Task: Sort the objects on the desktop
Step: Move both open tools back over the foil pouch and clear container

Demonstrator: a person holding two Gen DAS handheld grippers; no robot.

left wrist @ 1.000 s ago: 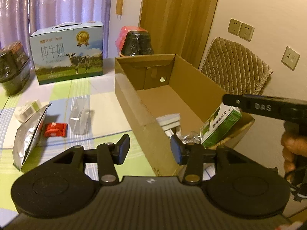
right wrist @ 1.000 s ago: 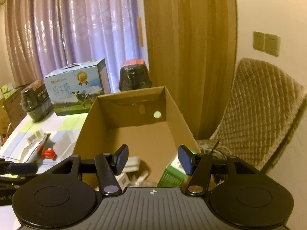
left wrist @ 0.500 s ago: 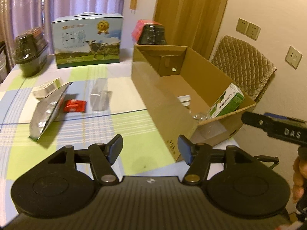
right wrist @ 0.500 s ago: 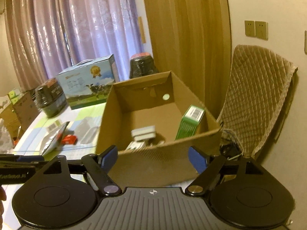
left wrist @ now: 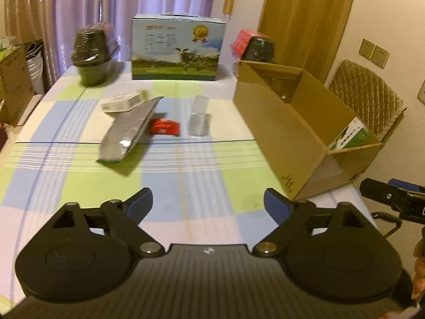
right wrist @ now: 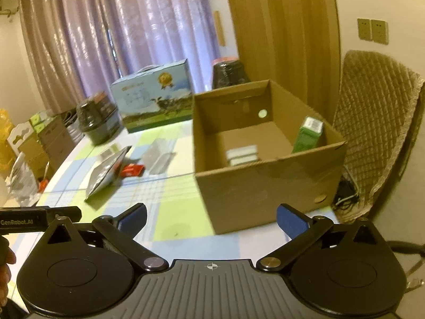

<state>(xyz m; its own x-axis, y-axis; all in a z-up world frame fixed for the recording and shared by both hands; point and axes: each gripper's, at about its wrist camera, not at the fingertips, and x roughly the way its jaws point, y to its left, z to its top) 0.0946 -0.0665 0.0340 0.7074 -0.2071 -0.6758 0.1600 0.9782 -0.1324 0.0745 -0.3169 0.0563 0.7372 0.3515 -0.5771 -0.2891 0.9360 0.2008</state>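
An open cardboard box [left wrist: 279, 122] [right wrist: 265, 183] stands at the table's right edge, holding a green carton [right wrist: 308, 134] [left wrist: 354, 137] and small white boxes [right wrist: 242, 154]. On the checked cloth lie a silver foil pouch [left wrist: 127, 133] [right wrist: 106, 170], a red packet [left wrist: 164, 127] [right wrist: 132, 170], a clear plastic piece [left wrist: 198, 119] [right wrist: 159, 158] and a white flat box [left wrist: 124, 101]. My left gripper [left wrist: 208, 206] is open and empty, well short of these items. My right gripper [right wrist: 211, 219] is open and empty too, in front of the box's near wall.
A blue milk carton case [left wrist: 178, 47] [right wrist: 154, 95] and two dark wrapped pots [left wrist: 93, 53] [left wrist: 257, 45] stand at the table's far side. A quilted chair [right wrist: 377, 133] sits right of the box. Cardboard boxes [right wrist: 45, 143] stand off the left edge.
Both grippers pulled back from over the box and opened wider. The left view swung left toward the items on the cloth; the green carton now stands in the box.
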